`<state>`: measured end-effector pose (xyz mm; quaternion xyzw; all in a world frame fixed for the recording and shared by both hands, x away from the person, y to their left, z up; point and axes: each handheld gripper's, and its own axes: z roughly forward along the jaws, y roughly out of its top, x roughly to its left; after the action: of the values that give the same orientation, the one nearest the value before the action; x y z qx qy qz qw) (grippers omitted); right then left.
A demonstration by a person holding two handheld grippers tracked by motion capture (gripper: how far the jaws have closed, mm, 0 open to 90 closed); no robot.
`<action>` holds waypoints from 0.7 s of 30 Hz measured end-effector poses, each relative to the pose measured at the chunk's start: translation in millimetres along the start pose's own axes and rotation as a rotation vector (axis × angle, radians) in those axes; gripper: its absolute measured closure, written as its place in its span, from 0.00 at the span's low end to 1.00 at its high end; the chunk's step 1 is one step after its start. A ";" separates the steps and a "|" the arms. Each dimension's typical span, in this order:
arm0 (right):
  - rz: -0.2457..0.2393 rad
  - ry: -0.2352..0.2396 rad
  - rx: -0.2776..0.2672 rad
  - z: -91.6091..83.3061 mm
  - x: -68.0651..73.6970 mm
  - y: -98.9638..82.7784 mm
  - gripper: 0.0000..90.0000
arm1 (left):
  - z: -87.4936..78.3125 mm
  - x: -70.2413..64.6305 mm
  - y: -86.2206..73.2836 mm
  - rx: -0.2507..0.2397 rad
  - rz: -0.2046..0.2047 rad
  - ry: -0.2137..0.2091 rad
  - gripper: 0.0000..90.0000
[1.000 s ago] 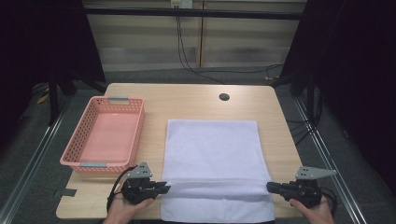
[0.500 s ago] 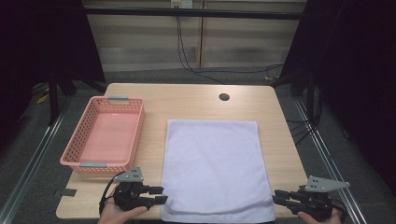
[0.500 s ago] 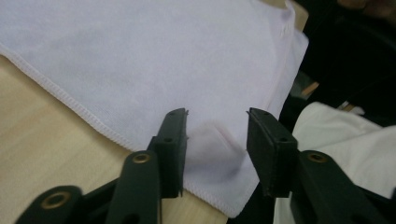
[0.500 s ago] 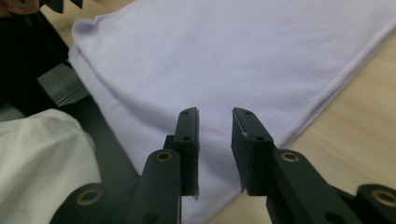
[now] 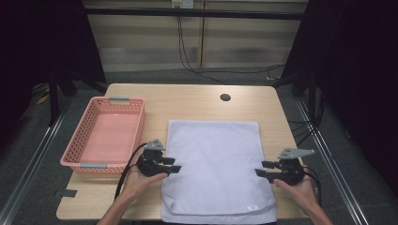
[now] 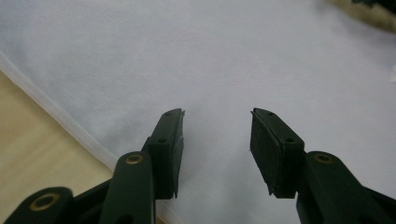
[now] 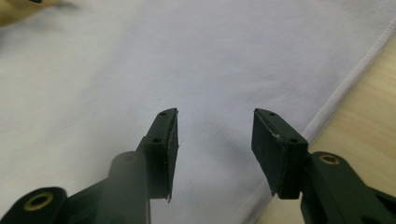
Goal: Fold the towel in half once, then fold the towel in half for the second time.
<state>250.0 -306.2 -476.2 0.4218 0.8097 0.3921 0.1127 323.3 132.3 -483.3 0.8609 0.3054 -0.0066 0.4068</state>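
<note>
Matt white cloth towel [image 5: 216, 168], pale smooth wood table [image 5: 187, 101]

floor: grey carpeted floor [image 5: 28, 154] | furniture: light wooden table [image 5: 187, 101] with rounded corners | backdrop: black curtains [image 5: 361, 70] at both sides | cables: black cables [image 5: 185, 51] hanging behind

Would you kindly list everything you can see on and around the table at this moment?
towel: one, white, spread flat on the near middle of the table, a small label near its near right corner.
basket: one, pink plastic mesh with grey handles, on the left part of the table, nothing in it.
table: one, light wood, with a dark round hole near its far edge.
cables: several, black, on the floor beyond the table.
left hand-held gripper: one, black, jaws open with nothing between them, over the towel's left edge.
right hand-held gripper: one, black, jaws open with nothing between them, over the towel's right edge.
</note>
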 end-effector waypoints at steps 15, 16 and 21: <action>-0.031 -0.108 0.087 42.7 -23.4 14.2 0.65 | 15.9 15.7 0.3 0.032 0.003 0.037 0.75; -0.035 -0.110 0.084 41.2 -21.7 12.3 0.68 | 15.5 13.8 0.4 0.043 0.010 0.029 0.76; -0.044 -0.064 0.094 29.5 -16.6 2.3 0.73 | 13.8 3.4 -5.9 0.045 0.021 -0.004 0.78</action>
<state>276.8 -302.3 -496.6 0.4209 0.8323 0.3375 0.1275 326.2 127.2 -497.5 0.8730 0.2952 -0.0108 0.3881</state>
